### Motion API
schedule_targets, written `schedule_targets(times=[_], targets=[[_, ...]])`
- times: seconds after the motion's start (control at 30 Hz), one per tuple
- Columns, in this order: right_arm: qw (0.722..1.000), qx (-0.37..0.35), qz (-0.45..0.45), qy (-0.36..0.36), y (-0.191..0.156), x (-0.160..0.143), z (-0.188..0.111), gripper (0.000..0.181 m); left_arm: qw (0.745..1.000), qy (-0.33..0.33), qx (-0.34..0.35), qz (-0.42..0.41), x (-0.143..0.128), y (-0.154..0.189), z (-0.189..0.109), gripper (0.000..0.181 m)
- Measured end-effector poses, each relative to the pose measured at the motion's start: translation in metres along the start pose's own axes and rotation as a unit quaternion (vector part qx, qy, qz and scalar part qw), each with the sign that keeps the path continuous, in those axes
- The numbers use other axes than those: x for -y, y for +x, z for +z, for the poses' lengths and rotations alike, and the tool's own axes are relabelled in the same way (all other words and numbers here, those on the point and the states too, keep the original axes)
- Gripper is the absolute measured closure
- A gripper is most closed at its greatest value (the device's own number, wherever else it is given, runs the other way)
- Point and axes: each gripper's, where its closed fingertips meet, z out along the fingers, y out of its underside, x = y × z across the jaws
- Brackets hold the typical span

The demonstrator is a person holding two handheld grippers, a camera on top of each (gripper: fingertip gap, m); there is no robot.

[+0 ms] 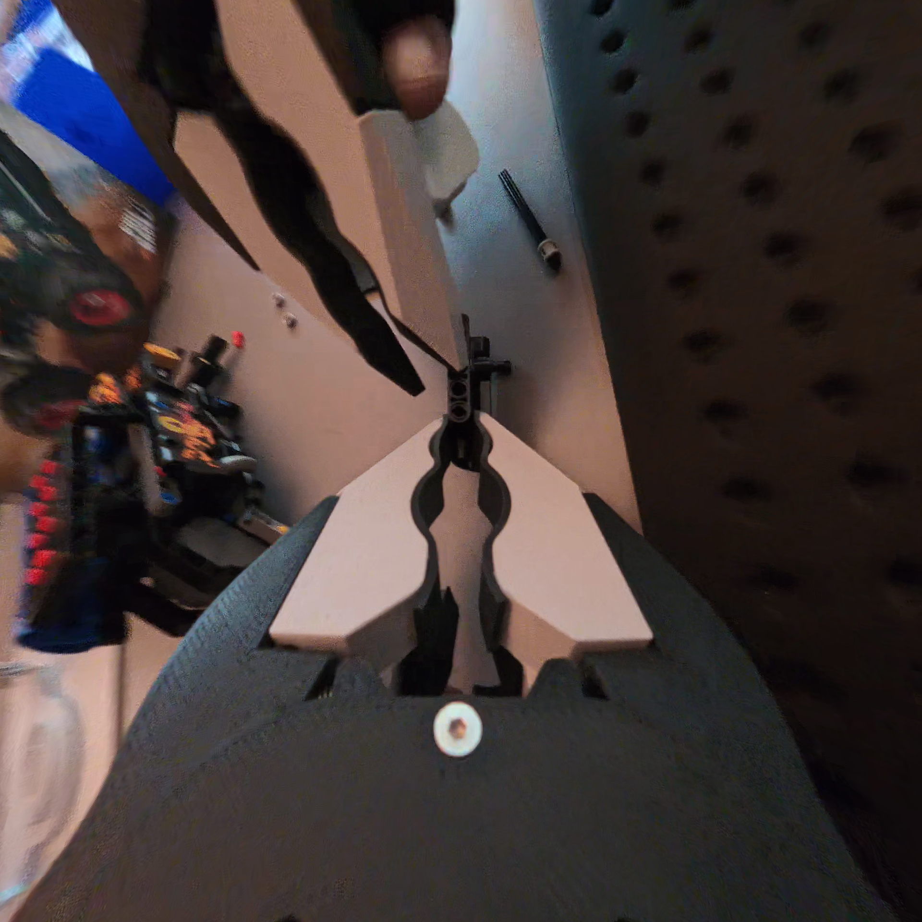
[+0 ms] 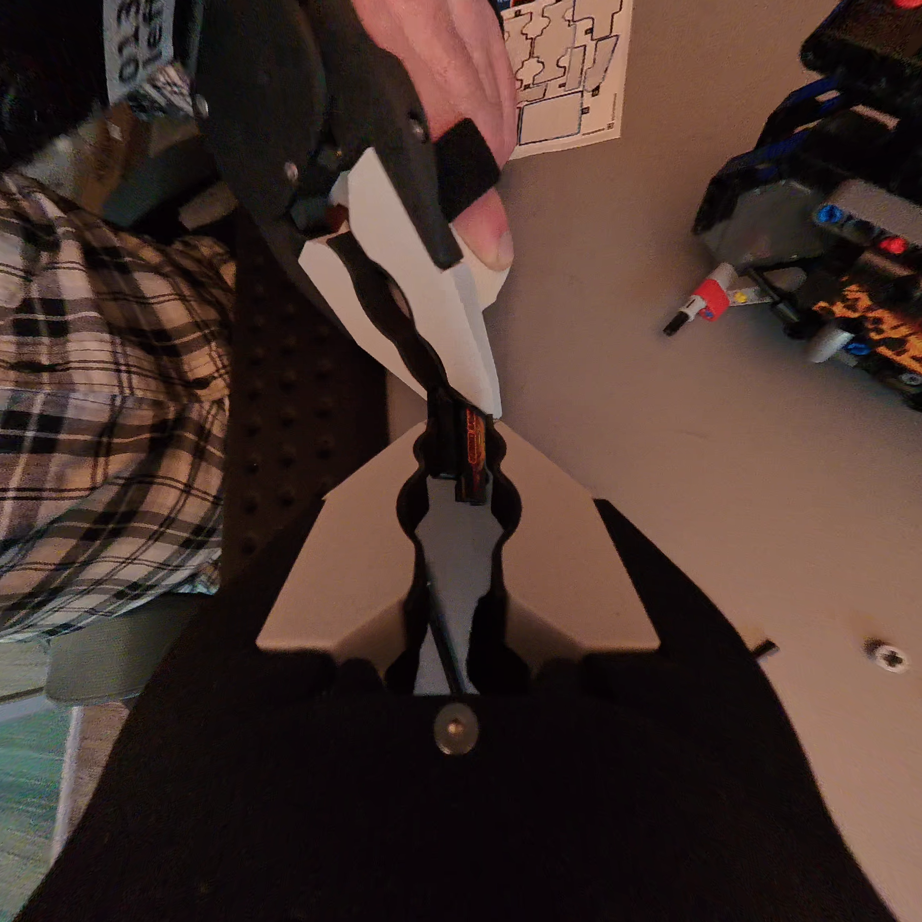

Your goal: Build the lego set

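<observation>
The table [image 2: 648,474] is pale grey, with a dark perforated chair back [image 1: 773,349] along its right side in the left wrist view. A part-built black Lego vehicle [image 2: 848,239] with blue, red and orange-flame parts sits at the far right of the right wrist view; the left wrist view shows it blurred at the left [image 1: 149,449]. A printed sticker sheet [image 2: 569,75] lies at the far edge, and a checked shirt [image 2: 100,399] fills the left of that view.

The left gripper [image 1: 461,424] is clenched on a small black Lego assembly [image 1: 461,394] — a short beam with round holes stands up out of its fingertips, with a pin sticking out to the right. The right gripper [image 2: 456,449] is clamped on the same small piece from the other side, where a black panel with an orange flame sticker [image 2: 474,449] shows between its white fingers. The two grippers meet tip to tip over the table, each with the other's white finger [image 2: 439,324] reaching in from the far side. A hand [image 2: 459,100] grips the left gripper's handle.

Loose on the table: a black axle [image 1: 529,219] far right, a screw [image 2: 885,658] near right, and two tiny grey pins [image 1: 284,309].
</observation>
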Motion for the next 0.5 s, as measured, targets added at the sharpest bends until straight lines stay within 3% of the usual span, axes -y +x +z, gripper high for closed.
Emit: schedule_targets(times=[0.23,0.33,0.5], targets=[[1.000,0.008,0.007,0.002,-0.008,-0.006,0.005,0.151,0.981,-0.021,0.098,0.165,0.007,-0.001,-0.004,0.175],[1.000,-0.002,0.002,-0.030,-0.010,-0.019,0.013,0.144,0.970,-0.028,0.123,0.207,0.009,-0.001,-0.005,0.175],[1.000,-0.005,0.003,-0.006,-0.009,-0.019,0.016,0.150,0.957,-0.043,0.150,0.243,0.008,-0.002,-0.006,0.175]])
